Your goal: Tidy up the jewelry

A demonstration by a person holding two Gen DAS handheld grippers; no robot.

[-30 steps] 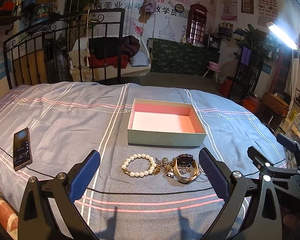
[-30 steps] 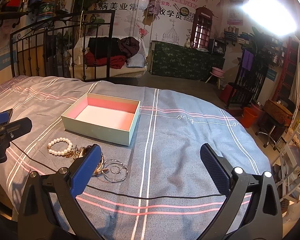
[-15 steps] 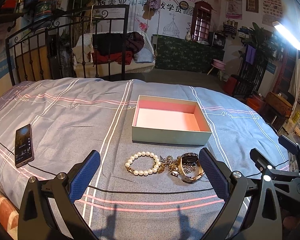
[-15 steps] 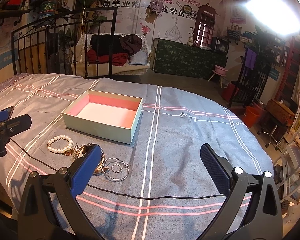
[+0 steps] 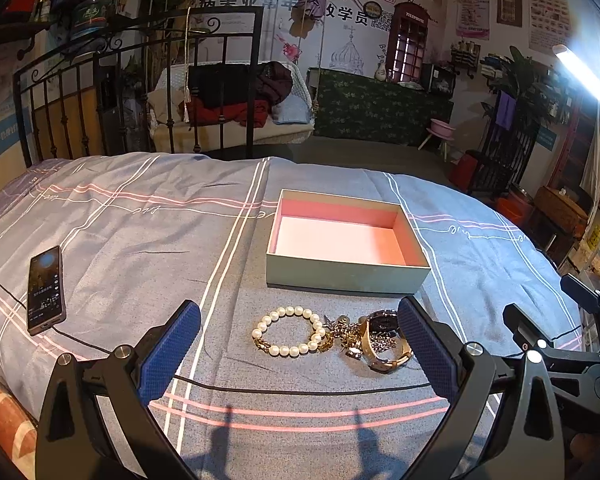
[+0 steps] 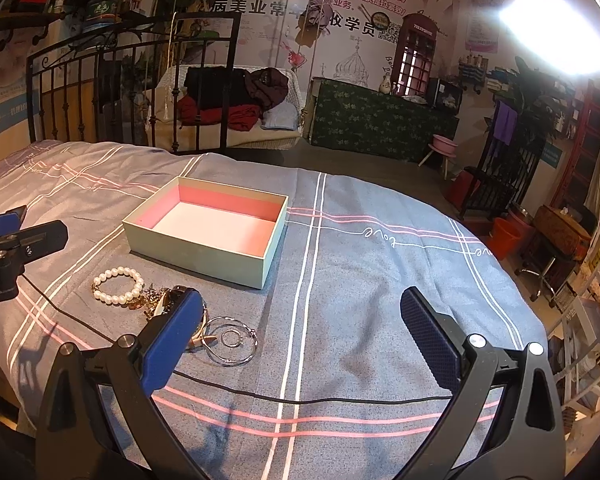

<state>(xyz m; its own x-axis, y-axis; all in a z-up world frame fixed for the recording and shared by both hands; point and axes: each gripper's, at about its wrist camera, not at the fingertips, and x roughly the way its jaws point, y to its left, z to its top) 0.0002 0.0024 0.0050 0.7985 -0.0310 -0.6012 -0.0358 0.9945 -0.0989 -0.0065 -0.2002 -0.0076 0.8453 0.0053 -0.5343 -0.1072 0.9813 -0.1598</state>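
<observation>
An open pale green box point(image 5: 346, 274) with a pink inside sits empty on the grey striped bedspread; it also shows in the right wrist view point(image 6: 198, 248). In front of it lie a pearl bracelet point(image 5: 288, 332), a tangle of gold chain point(image 5: 346, 336) and a gold watch point(image 5: 386, 340). The right wrist view shows the pearl bracelet point(image 6: 118, 284) and silver hoops point(image 6: 232, 340). My left gripper point(image 5: 300, 356) is open and empty, just short of the jewelry. My right gripper point(image 6: 300, 340) is open and empty, to the right of the jewelry.
A phone point(image 5: 45, 288) lies on the bed at the left with a black cable point(image 5: 300, 391) running across the front. A black iron bed frame point(image 5: 140, 92) stands behind. The bed edge drops off at the right toward furniture.
Both grippers have risen and pulled back a little, so the box and jewelry sit lower and nearer in view. Nothing was taken hold of.
</observation>
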